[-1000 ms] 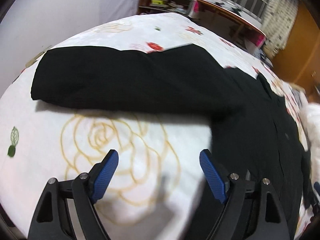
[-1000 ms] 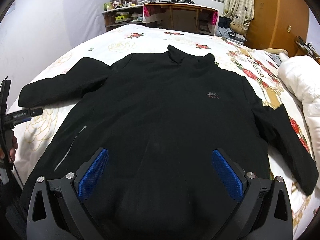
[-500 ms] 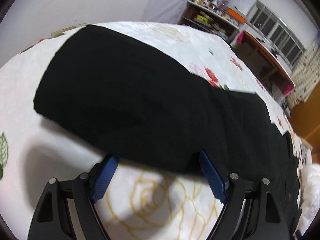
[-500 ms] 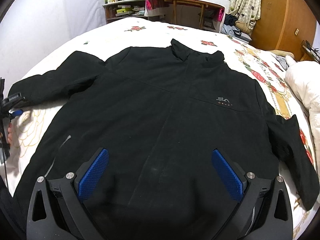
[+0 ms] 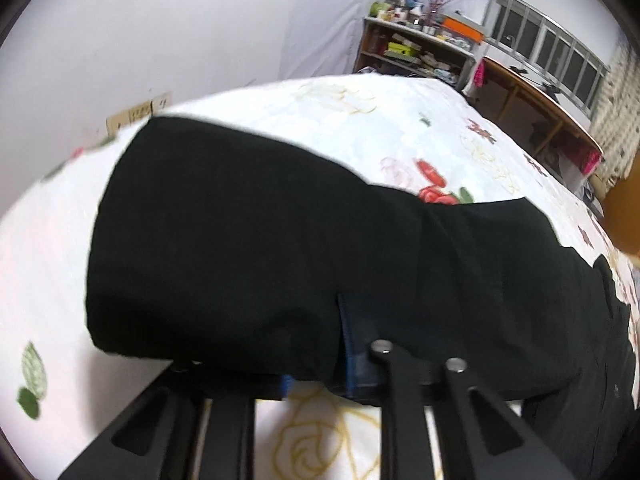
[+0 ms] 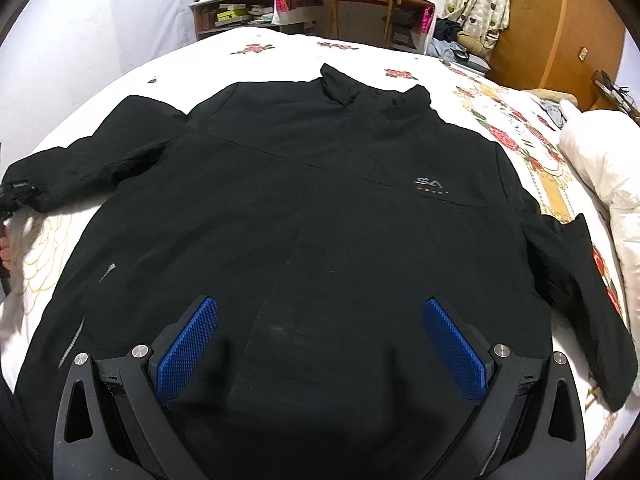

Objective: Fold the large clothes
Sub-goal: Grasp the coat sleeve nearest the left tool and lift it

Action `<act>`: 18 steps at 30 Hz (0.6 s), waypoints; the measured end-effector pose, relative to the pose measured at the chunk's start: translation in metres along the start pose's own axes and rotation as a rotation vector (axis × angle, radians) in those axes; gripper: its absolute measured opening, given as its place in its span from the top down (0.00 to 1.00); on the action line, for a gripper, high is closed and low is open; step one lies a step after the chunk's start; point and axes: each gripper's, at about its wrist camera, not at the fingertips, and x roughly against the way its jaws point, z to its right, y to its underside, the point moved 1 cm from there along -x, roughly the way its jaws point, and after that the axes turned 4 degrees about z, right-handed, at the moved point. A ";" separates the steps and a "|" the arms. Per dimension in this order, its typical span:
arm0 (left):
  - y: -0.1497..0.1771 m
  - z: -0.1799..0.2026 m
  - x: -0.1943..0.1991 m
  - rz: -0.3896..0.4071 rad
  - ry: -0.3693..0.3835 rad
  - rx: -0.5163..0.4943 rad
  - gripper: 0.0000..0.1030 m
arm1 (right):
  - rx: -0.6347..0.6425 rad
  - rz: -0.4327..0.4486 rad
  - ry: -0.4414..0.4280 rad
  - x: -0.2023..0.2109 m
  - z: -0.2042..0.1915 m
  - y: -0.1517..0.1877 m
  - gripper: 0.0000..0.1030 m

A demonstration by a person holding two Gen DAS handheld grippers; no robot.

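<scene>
Left gripper [image 5: 316, 364] pinching jacket sleeve [image 5: 224, 248], right gripper [image 6: 320, 350] spread above jacket [image 6: 304, 208]

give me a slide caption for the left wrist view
Left gripper shut on the black jacket's sleeve, on a floral bedspread.

The right gripper [image 6: 320, 344] is built of matte black plastic. Each finger is faced with a bright blue pad [image 6: 188, 334] moulded in a fine diamond grid. Two round silver screw heads [image 6: 140, 351] are set side by side on each finger's shoulder, and a triangular cut-out is let into each outer bracket below them.

The left gripper [image 5: 316, 360] is made of the same black plastic with the same silver screws [image 5: 381, 346]; only narrow edges of its blue pads [image 5: 352, 344] are seen. A little bare skin of the person's left hand [image 6: 5, 254] is glimpsed at the edge of the right wrist view.
</scene>
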 end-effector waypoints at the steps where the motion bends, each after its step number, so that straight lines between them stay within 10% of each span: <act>1: -0.003 0.003 0.005 0.007 0.008 -0.013 0.85 | 0.000 0.001 0.011 0.001 0.002 0.000 0.00; 18: -0.038 0.175 0.137 0.145 0.385 -0.288 0.87 | -0.126 0.001 0.011 0.029 0.065 0.006 0.01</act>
